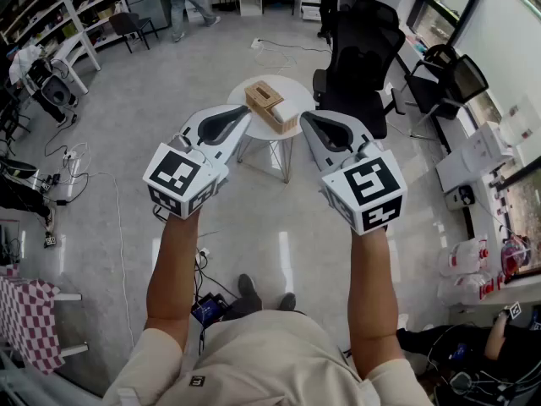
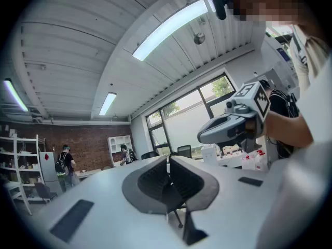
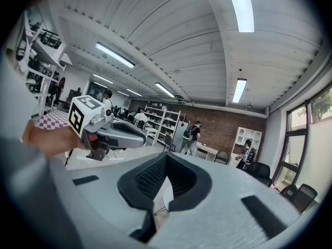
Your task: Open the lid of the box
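We hold both grippers out level in front of us, side by side and apart. The left gripper (image 1: 239, 115) has its fingers (image 2: 154, 182) pressed together with nothing between them. The right gripper (image 1: 309, 120) has its fingers (image 3: 149, 178) together too, also empty. The wooden box (image 1: 269, 101) sits on the small round white desk (image 1: 301, 91) down on the floor (image 1: 254, 218). In the head view it shows between the two gripper tips, touched by neither. A black chair (image 1: 363, 49) stands just beside the desk.
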Motion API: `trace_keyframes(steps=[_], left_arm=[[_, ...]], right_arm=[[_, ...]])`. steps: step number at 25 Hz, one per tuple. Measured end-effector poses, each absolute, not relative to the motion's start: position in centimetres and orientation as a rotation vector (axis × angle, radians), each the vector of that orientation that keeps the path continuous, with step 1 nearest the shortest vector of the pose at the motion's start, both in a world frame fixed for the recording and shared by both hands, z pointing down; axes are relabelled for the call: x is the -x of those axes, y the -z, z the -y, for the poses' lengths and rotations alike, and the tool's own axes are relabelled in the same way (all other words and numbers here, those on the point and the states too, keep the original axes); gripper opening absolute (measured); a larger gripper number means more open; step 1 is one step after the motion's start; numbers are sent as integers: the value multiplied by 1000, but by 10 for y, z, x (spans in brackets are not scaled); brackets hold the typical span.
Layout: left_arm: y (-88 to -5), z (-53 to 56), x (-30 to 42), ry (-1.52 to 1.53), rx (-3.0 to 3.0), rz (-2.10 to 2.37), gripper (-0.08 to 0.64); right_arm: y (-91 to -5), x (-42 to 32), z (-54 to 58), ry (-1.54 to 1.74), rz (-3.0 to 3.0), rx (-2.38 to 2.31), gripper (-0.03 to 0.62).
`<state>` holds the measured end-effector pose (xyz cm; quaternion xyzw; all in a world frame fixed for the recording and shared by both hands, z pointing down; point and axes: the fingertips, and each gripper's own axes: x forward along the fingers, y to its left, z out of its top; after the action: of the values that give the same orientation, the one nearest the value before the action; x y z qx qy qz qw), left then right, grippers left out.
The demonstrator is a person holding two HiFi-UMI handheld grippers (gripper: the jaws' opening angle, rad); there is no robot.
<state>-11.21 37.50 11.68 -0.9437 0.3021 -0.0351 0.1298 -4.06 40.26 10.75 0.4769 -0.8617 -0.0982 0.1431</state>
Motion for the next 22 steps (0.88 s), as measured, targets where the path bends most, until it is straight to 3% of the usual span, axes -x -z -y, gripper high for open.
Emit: trace_keyframes(steps=[22], left_arm=[[-129, -303, 153, 93, 2778, -866, 21]], right_arm=[[-121, 77, -331, 240, 2485, -1418, -8]])
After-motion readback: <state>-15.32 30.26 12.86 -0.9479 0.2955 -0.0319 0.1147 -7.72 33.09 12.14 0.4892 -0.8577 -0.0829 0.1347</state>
